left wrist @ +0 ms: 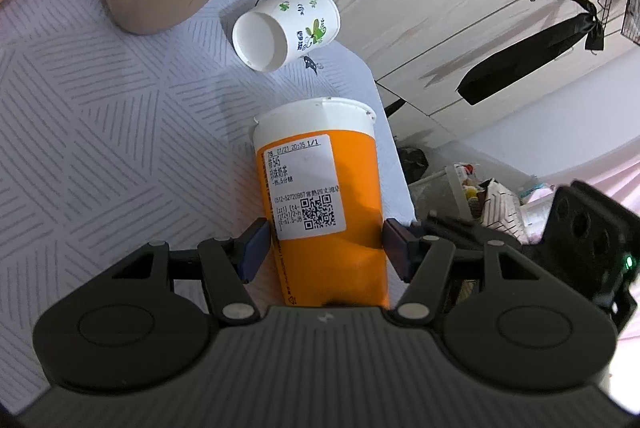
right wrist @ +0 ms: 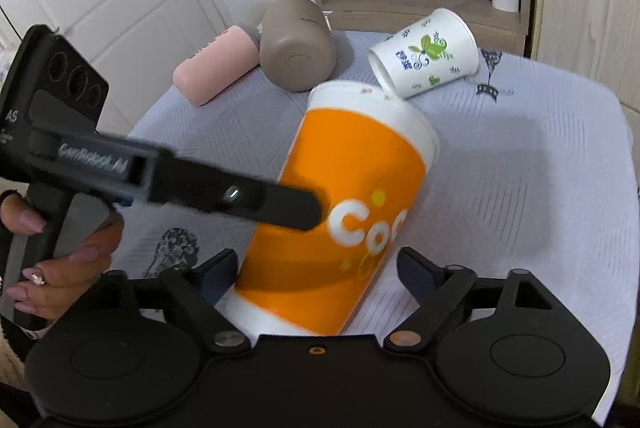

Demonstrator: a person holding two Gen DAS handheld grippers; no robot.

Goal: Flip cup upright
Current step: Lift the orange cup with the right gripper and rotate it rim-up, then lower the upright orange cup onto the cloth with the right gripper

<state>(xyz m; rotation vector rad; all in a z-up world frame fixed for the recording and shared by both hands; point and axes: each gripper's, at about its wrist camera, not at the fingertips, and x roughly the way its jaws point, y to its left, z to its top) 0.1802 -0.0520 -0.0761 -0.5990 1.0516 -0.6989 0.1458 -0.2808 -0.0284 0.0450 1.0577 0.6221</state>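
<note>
A tall orange paper cup (left wrist: 320, 196) with a white label is tilted over the pale patterned cloth; it also shows in the right wrist view (right wrist: 352, 208). My left gripper (left wrist: 324, 248) is shut on the cup's body, one pad on each side. In the right wrist view a left gripper finger (right wrist: 280, 204) lies across the cup's side. My right gripper (right wrist: 316, 272) is open, its fingers either side of the cup's lower end, with a gap on the right.
A white floral paper cup (right wrist: 424, 56) lies on its side behind, also in the left wrist view (left wrist: 286, 26). A taupe tumbler (right wrist: 298, 48) and a pink bottle (right wrist: 218, 66) lie at the back. Shelves (right wrist: 420, 0) stand behind the table. The table edge (left wrist: 394, 148) is close on the right.
</note>
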